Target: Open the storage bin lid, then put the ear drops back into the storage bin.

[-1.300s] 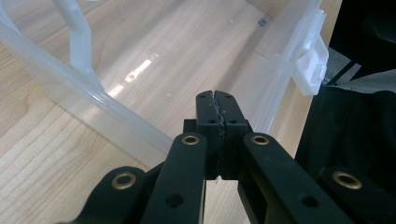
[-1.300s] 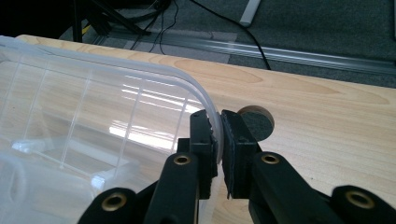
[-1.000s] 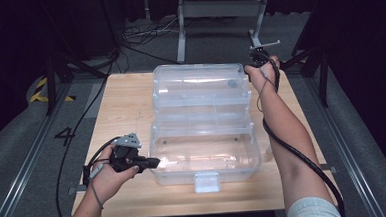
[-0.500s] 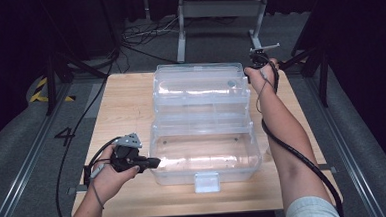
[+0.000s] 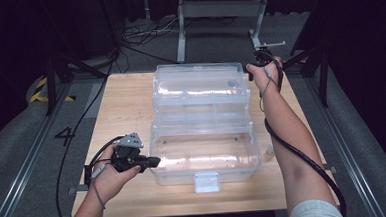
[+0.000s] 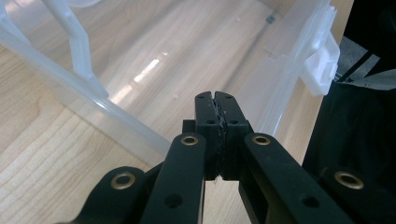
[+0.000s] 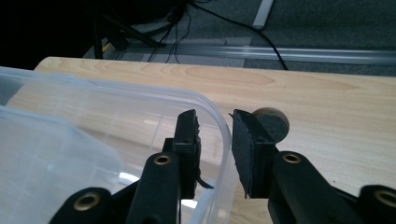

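Still straddling the lid (image 5: 197, 80) rim with right gripper (image 7: 215, 122) parted, still bracing the box base (image 5: 203, 155) with left gripper (image 6: 216, 96) pinched empty: no lid movement yet.

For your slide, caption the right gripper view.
Right gripper, jaws open, straddles the clear box lid's rim above the wooden table.

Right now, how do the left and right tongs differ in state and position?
The left tongs are shut on nothing, tips at the near-left wall of the clear plastic box; the right tongs are open, straddling the rim of its lid at the far right corner. The left sits low near the table's front, the right far back. Both have black jaws.
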`<state>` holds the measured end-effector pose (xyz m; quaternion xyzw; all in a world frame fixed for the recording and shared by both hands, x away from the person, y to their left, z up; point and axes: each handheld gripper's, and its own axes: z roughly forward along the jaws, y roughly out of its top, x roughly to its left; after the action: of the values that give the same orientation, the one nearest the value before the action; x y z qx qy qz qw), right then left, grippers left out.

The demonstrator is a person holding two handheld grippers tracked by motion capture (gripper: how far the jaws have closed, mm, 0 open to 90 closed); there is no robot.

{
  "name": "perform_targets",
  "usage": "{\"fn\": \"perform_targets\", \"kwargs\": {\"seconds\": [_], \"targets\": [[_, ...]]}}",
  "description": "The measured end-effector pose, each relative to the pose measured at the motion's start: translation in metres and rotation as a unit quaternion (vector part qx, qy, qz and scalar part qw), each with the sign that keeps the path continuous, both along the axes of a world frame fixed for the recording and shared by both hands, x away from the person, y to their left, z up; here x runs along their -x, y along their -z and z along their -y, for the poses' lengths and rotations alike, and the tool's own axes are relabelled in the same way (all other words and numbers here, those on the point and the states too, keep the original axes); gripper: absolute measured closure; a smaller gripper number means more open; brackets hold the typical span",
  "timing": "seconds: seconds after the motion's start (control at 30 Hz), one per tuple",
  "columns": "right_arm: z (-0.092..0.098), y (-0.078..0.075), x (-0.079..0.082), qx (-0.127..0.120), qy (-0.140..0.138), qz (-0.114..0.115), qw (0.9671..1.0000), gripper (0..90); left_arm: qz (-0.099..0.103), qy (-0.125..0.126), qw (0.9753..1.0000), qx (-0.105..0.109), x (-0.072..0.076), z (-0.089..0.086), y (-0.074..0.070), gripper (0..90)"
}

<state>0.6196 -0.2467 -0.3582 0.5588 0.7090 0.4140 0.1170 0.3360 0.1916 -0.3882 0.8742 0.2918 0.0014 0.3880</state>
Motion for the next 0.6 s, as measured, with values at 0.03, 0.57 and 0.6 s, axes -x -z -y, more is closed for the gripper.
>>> {"fn": "perform_targets", "kwargs": {"seconds": [0.03,0.57,0.6], "targets": [[0.000,-0.002,0.001,0.002,-0.001,0.004,1.0000,72.3,0.001,0.001,1.0000,0.000,0.001,0.000,-0.001,89.0],[0.018,-0.056,0.041,0.013,-0.018,0.072,0.9972,70.0,0.012,0.001,0.9999,0.007,0.004,-0.003,-0.009,88.0],[0.022,-0.060,0.046,0.012,-0.021,0.076,0.9968,70.0,0.012,-0.001,0.9999,0.008,0.005,-0.004,-0.010,87.7]]}}
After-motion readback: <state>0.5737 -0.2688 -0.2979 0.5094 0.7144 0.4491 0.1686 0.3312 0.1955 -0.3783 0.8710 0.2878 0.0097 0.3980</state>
